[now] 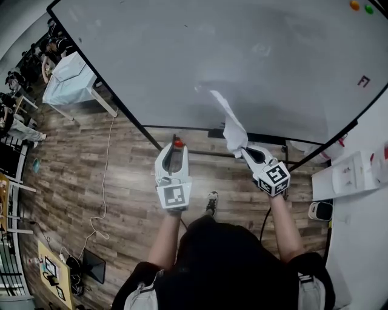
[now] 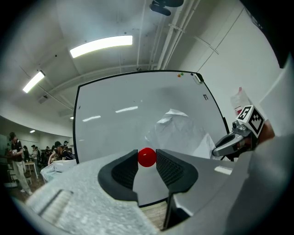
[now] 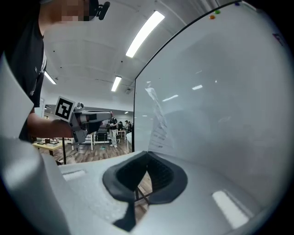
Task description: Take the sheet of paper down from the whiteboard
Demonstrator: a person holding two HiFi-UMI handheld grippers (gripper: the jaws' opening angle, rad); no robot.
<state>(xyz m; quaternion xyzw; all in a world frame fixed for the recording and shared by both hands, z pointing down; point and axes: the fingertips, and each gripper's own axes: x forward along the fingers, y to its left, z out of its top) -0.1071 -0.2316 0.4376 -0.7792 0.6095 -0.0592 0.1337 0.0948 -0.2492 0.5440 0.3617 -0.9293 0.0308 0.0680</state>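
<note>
Before whiteboard (image 1: 242, 60), right tool (image 1: 244, 151) clenches paper (image 1: 229, 118), end hidden, left tool (image 1: 174, 148) grips red ball (image 2: 147, 157)

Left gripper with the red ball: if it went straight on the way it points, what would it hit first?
Probably the bare whiteboard, left of the crumpled sheet of paper, with the red ball in the left gripper touching first; depth is unclear.

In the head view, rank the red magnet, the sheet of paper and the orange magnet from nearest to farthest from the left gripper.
1. red magnet, between the jaws of the left gripper.
2. sheet of paper, to the right, in the right gripper.
3. orange magnet, far top right corner of the whiteboard.
</note>
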